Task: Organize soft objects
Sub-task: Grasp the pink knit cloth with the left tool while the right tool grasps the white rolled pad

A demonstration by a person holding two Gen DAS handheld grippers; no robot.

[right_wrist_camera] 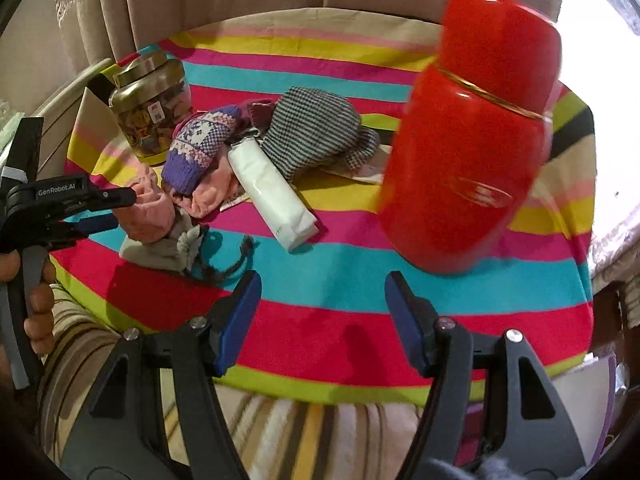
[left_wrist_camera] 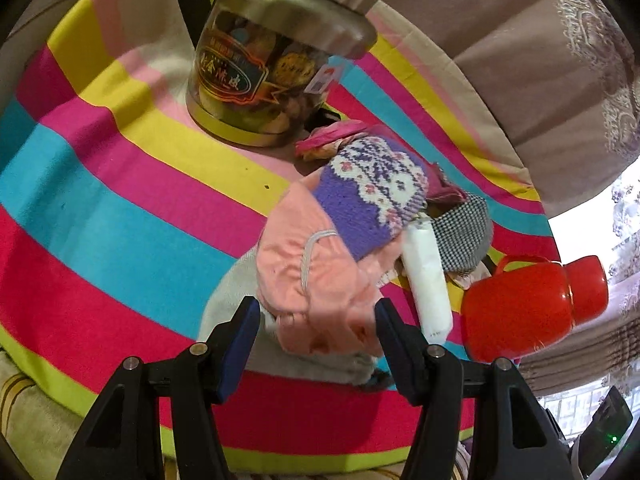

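Observation:
A heap of soft things lies on the striped tablecloth (left_wrist_camera: 120, 208). In it are a pink cloth (left_wrist_camera: 316, 280), a purple patterned knit piece (left_wrist_camera: 372, 192), a black-and-white checked glove (left_wrist_camera: 464, 232) and a grey cloth (left_wrist_camera: 232, 292). A white tissue pack (left_wrist_camera: 426, 280) leans on the heap. My left gripper (left_wrist_camera: 318, 316) is open, its tips on either side of the pink cloth's near edge, pads not pressing. The right wrist view shows the left gripper (right_wrist_camera: 120, 210) just left of the pink cloth (right_wrist_camera: 154, 212). My right gripper (right_wrist_camera: 322, 292) hangs open over bare tablecloth (right_wrist_camera: 340, 336) with nothing between its fingers.
A jar with a gold lid (right_wrist_camera: 150, 108) stands behind the heap at the left. A tall red flask (right_wrist_camera: 472, 132) stands at the right, close to my right gripper. A dark cord (right_wrist_camera: 236, 260) lies by the grey cloth (right_wrist_camera: 160, 252). Curtains hang behind. A person's hand (right_wrist_camera: 38, 304) holds the left gripper.

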